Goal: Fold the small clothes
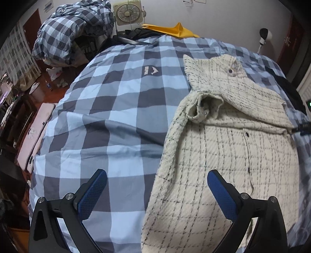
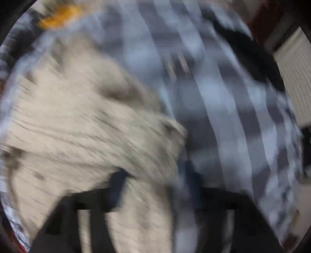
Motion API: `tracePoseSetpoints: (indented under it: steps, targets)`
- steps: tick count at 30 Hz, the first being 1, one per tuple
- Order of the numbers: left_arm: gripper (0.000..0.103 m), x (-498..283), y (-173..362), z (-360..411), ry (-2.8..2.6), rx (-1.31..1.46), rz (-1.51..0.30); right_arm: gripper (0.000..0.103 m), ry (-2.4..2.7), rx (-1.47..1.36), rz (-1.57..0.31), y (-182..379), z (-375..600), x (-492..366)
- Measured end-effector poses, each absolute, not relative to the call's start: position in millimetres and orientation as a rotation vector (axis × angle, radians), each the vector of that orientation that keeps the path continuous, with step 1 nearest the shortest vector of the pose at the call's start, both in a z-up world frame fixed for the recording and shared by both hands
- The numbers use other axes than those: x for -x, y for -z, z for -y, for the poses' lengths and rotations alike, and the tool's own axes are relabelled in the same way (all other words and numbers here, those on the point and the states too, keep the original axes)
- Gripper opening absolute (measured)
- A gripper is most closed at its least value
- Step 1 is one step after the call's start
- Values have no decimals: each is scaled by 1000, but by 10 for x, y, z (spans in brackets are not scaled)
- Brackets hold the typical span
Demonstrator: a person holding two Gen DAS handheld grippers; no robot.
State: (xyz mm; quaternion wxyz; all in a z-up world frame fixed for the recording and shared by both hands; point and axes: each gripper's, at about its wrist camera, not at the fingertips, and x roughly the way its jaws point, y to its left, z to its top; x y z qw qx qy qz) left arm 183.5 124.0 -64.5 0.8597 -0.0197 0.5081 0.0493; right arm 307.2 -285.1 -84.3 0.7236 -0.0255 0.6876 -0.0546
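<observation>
The cream checked jacket [image 1: 229,155] lies on the bed [image 1: 116,116]. The left gripper [image 1: 157,186] hovers over its edge, jaws apart and empty. The right gripper [image 2: 155,175] is blurred; its jaws seem apart.

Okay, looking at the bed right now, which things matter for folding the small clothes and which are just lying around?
Part of the job:
- cream checked jacket, spread on the bed
- left hand-held gripper, open over the jacket's edge
- right hand-held gripper, blurred

Just lying about:
- checked bedsheet
- bundled checked duvet
- box fan
- yellow cloth

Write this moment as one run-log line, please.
left tool: open, empty | right tool: blurred | cream checked garment: partly folded on bed
</observation>
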Motion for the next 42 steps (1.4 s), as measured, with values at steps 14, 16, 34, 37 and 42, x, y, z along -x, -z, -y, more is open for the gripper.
tracePoseSetpoints:
  steps: [14, 16, 34, 37, 42]
  targets:
    - [103, -2043, 1081, -1135, -124, -75, -1179, 75, 51, 105, -1377, 354, 2493, -2172]
    - [103, -1954, 1142, -1055, -82, -120, -1217, 75, -63, 41, -1345, 189, 2202, -1904]
    - [101, -540, 1793, 417, 531, -386, -1486, 75, -399, 39, -1292, 540, 1493, -88]
    - [80, -562, 1984, 484, 522, -393, -1524, 75, -363, -162, -1275, 708, 1738, -33]
    - [39, -604, 1977, 444, 486, -370, -1504, 75, -322, -207, -1229, 665, 1759, -130]
